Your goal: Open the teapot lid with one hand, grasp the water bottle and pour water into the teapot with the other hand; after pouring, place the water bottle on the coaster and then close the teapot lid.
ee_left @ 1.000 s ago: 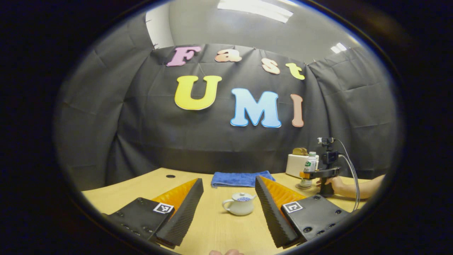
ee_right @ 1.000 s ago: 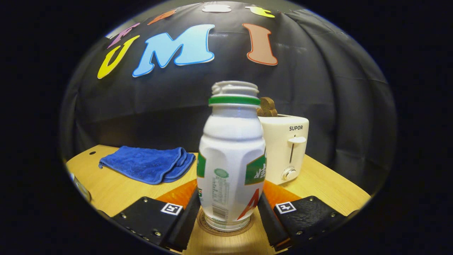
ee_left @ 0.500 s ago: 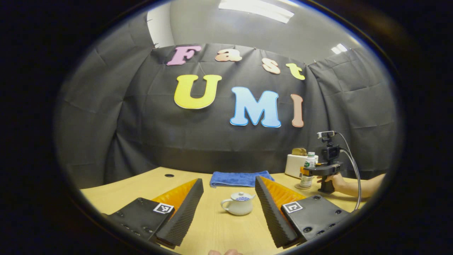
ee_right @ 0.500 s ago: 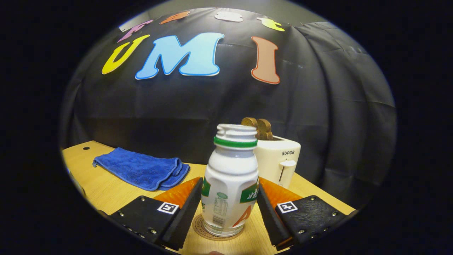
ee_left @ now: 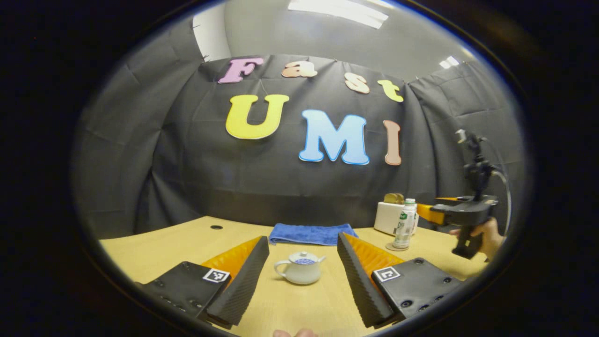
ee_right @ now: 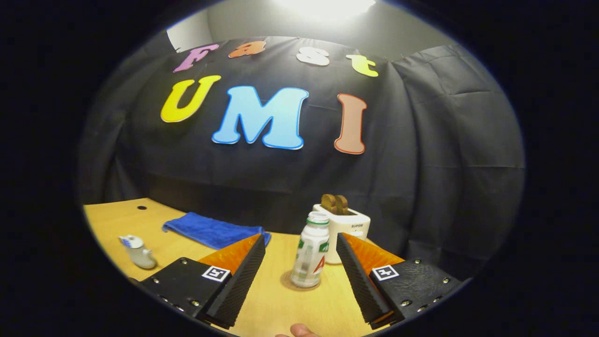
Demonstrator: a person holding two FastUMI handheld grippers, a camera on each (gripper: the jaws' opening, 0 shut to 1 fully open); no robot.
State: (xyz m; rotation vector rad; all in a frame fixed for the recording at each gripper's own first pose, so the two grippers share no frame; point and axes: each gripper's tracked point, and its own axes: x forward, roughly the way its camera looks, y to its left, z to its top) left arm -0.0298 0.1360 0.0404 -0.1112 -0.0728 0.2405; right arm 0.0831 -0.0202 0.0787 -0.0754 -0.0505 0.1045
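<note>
Standing upright on its coaster (ee_right: 299, 282) at lower centre of the right gripper view, water bottle (ee_right: 310, 250) is uncapped and untouched; right gripper (ee_right: 299, 267) wide open, holding nothing, fingers well apart from it. Teapot (ee_left: 299, 268) sits lid-on at lower centre of the left gripper view, framed between the wide-open, empty left gripper (ee_left: 303, 271), apparently lined up on the lid. Blue towel (ee_left: 312, 233) and toaster (ee_right: 343, 224) behind, on wooden table (ee_left: 154, 243).

Toaster (ee_right: 344, 223) just behind water bottle (ee_right: 310, 257), bare table (ee_right: 276, 309) in front
</note>
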